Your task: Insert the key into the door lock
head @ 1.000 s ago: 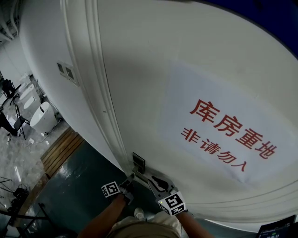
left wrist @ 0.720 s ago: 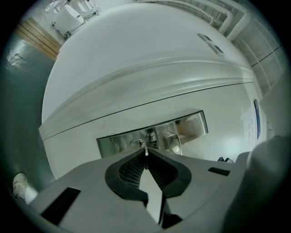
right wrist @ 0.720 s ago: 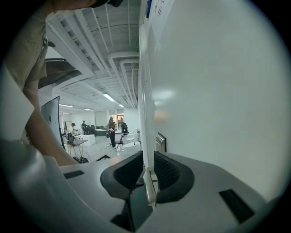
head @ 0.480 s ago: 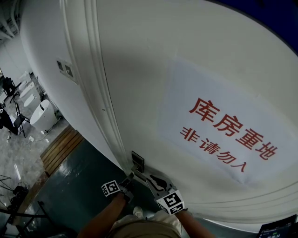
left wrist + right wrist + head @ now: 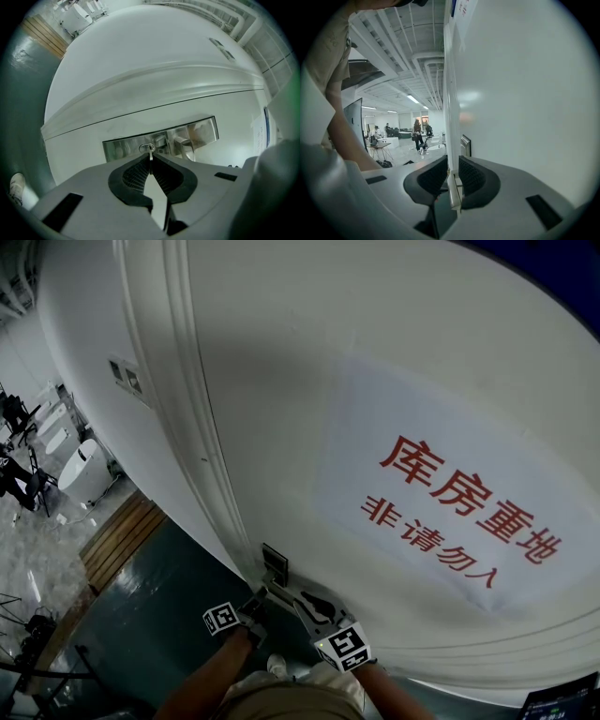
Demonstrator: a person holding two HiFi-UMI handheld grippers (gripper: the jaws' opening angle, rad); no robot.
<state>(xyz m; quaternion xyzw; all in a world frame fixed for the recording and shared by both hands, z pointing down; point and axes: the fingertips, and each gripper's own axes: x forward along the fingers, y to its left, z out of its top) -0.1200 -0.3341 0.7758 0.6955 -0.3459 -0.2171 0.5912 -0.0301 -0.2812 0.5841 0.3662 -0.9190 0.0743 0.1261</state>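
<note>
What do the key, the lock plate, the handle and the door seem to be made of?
Key: thin bare metal, silvery, pinched in the left gripper. Lock plate and handle: polished metal, probably steel; they mirror the surroundings. Door: smooth white paint, low sheen; what lies under it cannot be told.

White plastered wall (image 5: 84, 352) with raised moulding; two small grey switch plates (image 5: 134, 382) set in it. Floor dark green and glossy (image 5: 150, 615). A strip of brown wooden slats (image 5: 122, 542) lies along the wall foot. Past it, pale marbled tiles (image 5: 33, 563) and white ceramic toilets (image 5: 82, 472). Open hall behind: white ceiling ducts (image 5: 426, 61), lit strip lamps (image 5: 412, 99), distant people (image 5: 416, 133) near a small table (image 5: 380, 145).
</note>
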